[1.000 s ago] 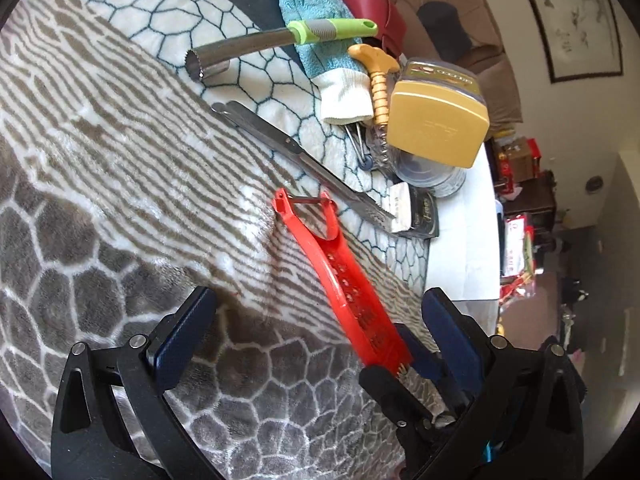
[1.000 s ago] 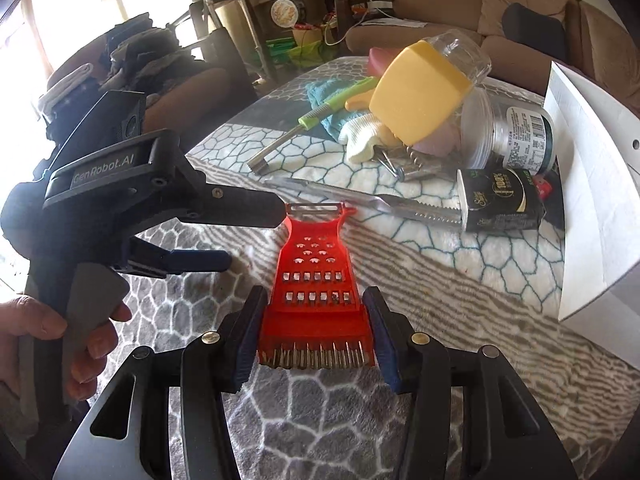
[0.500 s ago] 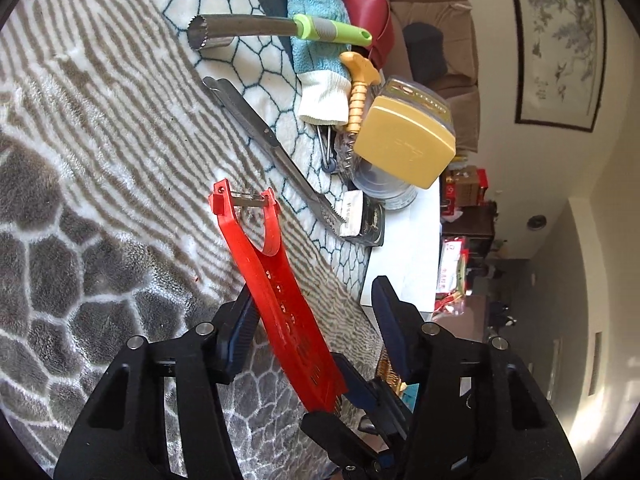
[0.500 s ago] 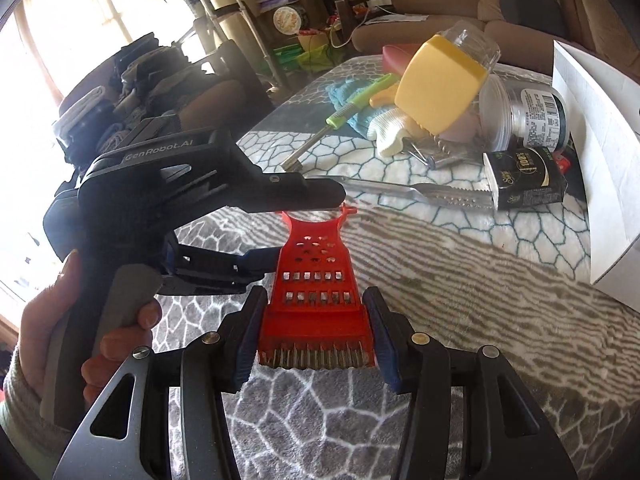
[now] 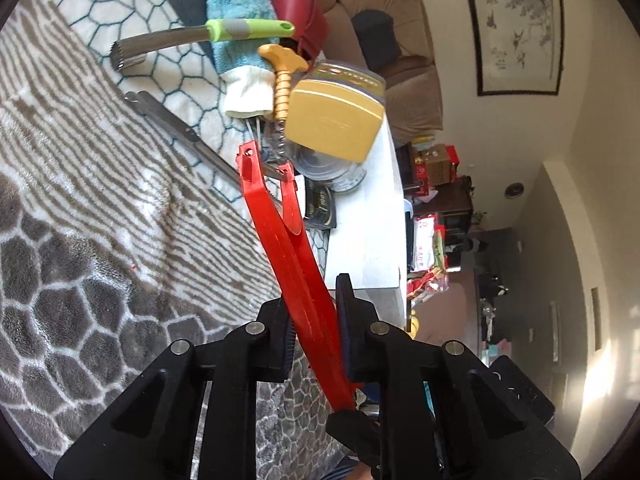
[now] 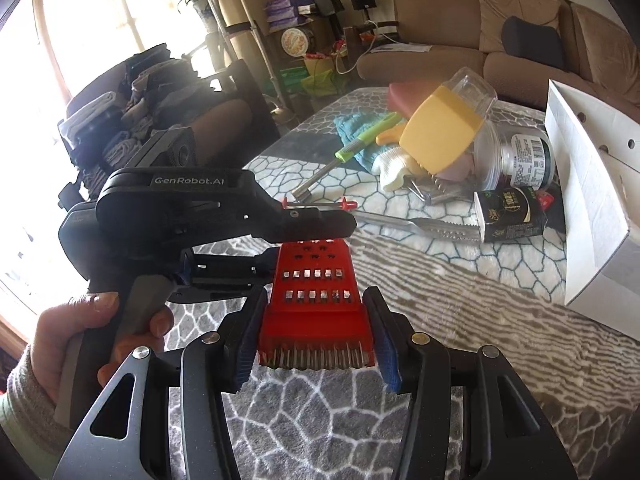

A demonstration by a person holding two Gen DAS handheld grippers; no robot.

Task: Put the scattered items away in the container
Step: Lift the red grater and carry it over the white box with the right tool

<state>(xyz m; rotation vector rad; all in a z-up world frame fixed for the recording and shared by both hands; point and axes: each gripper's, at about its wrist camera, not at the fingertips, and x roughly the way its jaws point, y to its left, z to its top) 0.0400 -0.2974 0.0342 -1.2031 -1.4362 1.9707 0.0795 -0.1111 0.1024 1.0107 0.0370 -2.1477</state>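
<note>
A red flat grater [image 5: 272, 216] is held up off the patterned blanket, gripped from two sides. My left gripper [image 5: 316, 312] is shut on its flat faces near the middle. In the right wrist view, the left gripper [image 6: 308, 246] comes in from the left across the grater [image 6: 312, 280], with a person's hand on its handle. My right gripper [image 6: 314, 340] is shut on the side edges of the grater's wide toothed end. The white box [image 6: 592, 208] stands at the right of the blanket; its side [image 5: 360, 240] shows beyond the grater in the left wrist view.
Piled near the box are metal tongs [image 6: 420, 224], a green-handled corer [image 6: 352, 152], a yellow-lidded clear jar [image 6: 444, 132], a blue and white glove [image 5: 240, 52], a yellow-handled corkscrew [image 5: 282, 76] and a small black carton [image 6: 508, 212]. A sofa stands behind.
My left gripper went from wide open around the grater to shut on it. The grater's far end has come up off the blanket, held by both grippers.
</note>
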